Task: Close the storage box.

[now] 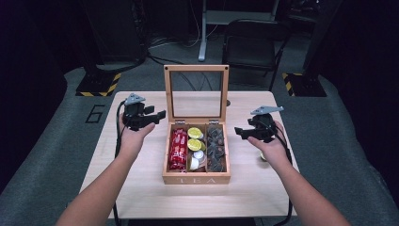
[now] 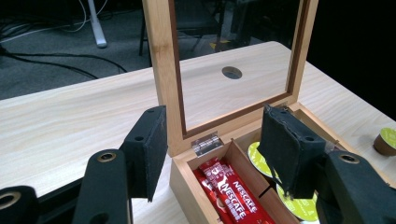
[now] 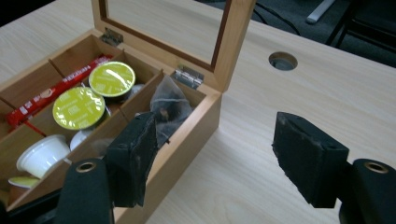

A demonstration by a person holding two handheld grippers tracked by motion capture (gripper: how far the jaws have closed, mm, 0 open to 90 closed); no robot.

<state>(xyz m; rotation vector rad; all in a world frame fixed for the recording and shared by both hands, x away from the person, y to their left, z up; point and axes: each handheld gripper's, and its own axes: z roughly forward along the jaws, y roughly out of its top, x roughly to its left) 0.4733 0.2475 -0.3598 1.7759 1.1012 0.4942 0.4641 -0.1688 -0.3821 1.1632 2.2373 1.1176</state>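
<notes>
The wooden tea box [image 1: 196, 178] sits mid-table [image 1: 141, 188], its glass-paned lid [image 1: 196, 92] upright and hinged at the back; through the pane the table's round cable hole [image 2: 232, 72] shows. The left gripper [image 1: 157, 114] hovers left of the box, fingers [image 2: 148, 149] apart on nothing; its right finger hides part of the green-topped capsules [image 2: 299, 205]. The right gripper [image 1: 239, 133] hangs right of the box, fingers [image 3: 308, 158] wide and empty; its near finger covers some of the dark tea bags [image 3: 168, 105]. Red Nescafe sticks [image 2: 233, 198] are cut off below; a lone capsule [image 2: 386, 141] lies on the table, partly behind the right hand in the high view; a chair [image 1: 251, 42] stands in the dim beyond.
</notes>
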